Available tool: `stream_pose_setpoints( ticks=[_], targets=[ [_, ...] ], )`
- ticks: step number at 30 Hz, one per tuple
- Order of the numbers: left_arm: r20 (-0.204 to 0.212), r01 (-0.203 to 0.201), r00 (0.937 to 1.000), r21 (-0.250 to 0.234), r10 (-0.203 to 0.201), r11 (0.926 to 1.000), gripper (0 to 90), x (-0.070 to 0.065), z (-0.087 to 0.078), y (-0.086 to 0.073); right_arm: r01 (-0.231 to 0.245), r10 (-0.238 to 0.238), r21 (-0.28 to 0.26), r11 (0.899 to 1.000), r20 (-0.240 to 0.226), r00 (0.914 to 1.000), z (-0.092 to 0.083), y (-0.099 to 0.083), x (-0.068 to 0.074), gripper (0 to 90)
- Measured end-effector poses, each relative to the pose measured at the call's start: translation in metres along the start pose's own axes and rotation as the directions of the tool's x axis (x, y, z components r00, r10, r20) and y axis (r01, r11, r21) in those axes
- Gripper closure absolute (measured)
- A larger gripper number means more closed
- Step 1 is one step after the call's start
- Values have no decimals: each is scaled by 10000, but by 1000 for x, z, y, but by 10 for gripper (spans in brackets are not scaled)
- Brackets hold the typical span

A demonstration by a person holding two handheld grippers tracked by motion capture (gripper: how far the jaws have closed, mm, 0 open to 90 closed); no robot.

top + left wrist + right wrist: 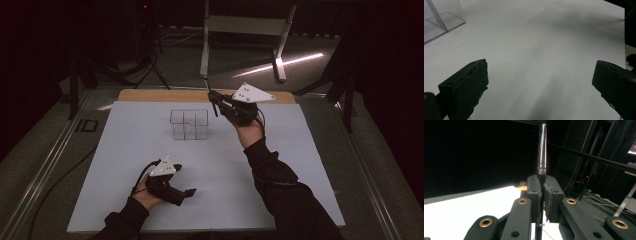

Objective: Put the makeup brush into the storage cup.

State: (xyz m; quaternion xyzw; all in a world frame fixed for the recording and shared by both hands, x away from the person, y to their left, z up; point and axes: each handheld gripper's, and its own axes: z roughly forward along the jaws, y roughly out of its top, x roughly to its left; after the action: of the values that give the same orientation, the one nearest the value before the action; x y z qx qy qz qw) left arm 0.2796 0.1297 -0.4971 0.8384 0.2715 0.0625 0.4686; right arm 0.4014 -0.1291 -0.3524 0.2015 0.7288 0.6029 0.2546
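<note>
The right gripper (541,195) has its jaws pressed together on a thin pen (542,150), pinching it low on the barrel so that most of its length stands up beyond the jaw tips. In the high view that gripper (216,99) hangs above the far part of the white sheet (280,165), with the clear box (188,124) down and to the side of its jaws, well apart from them. The box is split into small compartments, open at the top.

The grip is the weak spot. The jaws hold a narrow, smooth, round barrel over a short stretch, so the pen may swivel between the pads or slide down if the hand tilts or moves quickly. Because so much of it sticks out past the jaws, its free end is likely to hit a box wall or divider on the way in; that could knock the pen askew or push the light box across the sheet. Letting go too high above a compartment could also make the pen bounce out or tip over the rim.

The left gripper (539,85) has its jaws spread wide with only bare sheet between them, low over the near side (180,192), and the box lies beyond its left jaw. It is not steadying the box, so nothing stops the box from shifting.
</note>
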Motion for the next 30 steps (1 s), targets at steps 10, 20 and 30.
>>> stream_pose_setpoints(
  ticks=[10,20,30],
  targets=[
    [-10,-13,10000,-122,13,9999,20,2,-3,-1,-431,430,-211,9989,-7,9991,20,-1,1,837],
    [18,85,10000,-124,-85,9999,20,4,-3,-4,-1185,1193,-448,9919,156,9927,40,-3,-6,837],
    [99,117,9999,-106,-116,9999,20,4,-2,-4,-1641,1648,-242,9861,297,9859,62,-11,-12,837]
  ],
)
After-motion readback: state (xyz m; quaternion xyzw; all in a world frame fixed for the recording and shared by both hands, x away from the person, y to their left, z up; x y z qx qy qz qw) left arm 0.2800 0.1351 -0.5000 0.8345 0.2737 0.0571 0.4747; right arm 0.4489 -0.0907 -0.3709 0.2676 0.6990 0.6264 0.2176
